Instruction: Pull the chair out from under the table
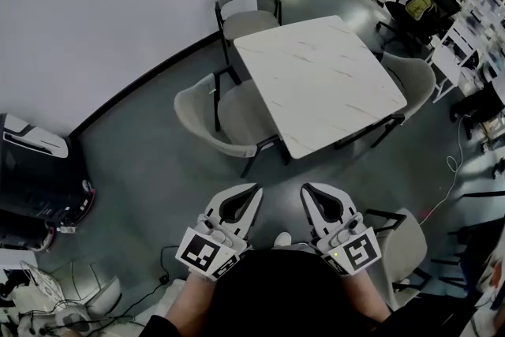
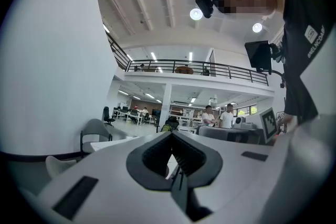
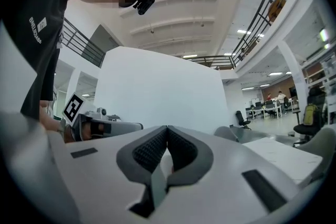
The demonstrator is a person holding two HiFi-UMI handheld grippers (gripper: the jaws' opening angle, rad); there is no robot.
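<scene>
Up ahead and a bit left, the chair point(image 1: 217, 118) sits tucked under the desk point(image 1: 323, 75), backrest toward us, nearer the left claw point(image 1: 251, 192) than the right claw point(image 1: 309, 190), both pressed together and empty

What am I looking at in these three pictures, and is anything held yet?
No robot here: a person holds a two-jaw gripper in each hand. The head view looks down from a camera on their head at the left gripper and right gripper, with a white table ahead; a grey chair is tucked in at its left edge. The other two views come from cameras riding on each gripper, looking along its jaws. Both grippers are shut and empty. Nothing lies on the table.
</scene>
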